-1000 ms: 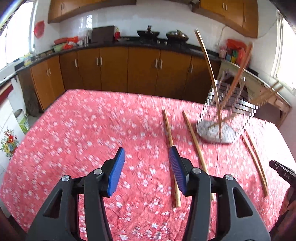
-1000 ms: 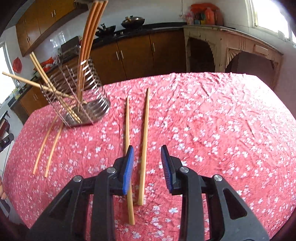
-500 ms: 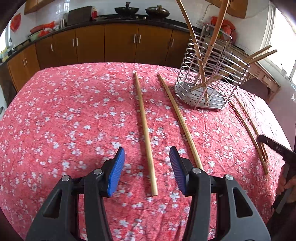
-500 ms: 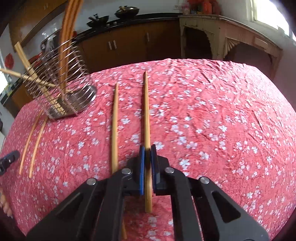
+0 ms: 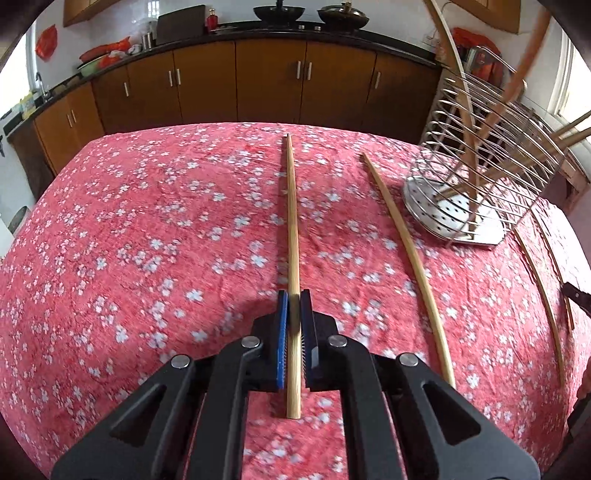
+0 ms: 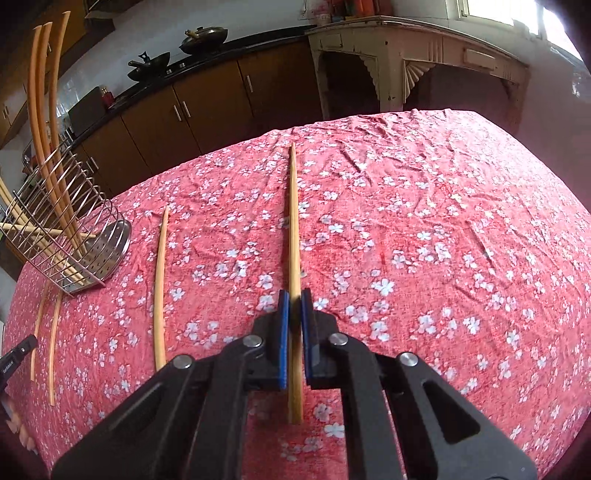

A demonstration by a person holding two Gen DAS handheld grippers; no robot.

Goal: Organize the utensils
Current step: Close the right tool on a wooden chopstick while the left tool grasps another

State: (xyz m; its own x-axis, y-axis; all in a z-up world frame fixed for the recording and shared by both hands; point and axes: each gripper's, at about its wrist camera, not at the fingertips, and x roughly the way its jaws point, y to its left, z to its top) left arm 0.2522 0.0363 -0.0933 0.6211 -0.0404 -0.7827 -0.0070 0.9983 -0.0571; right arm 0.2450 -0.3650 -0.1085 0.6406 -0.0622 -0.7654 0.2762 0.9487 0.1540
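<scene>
When compared with half a second back: found left gripper (image 5: 294, 297) newly clamped on a bamboo chopstick (image 5: 291, 221), lower centre of frame. Found right gripper (image 6: 294, 297) clamped as before on its own chopstick (image 6: 293, 221). Judged both picks made; lift toward wire holder (image 5: 480, 192), upper right, next. Counted in right view, on floral cloth (image 6: 443, 240): one held, one loose chopstick (image 6: 160, 288) left of it, two more (image 6: 53, 332) lower left. Counted one holder, three tall sticks (image 6: 48, 110) inside; leaning ones cut off.

Behind your table's red floral cloth (image 5: 147, 221) you see brown cabinets (image 5: 236, 81) under a dark counter (image 5: 280, 31), woks (image 5: 279, 11), and a bright window (image 6: 491, 9).
</scene>
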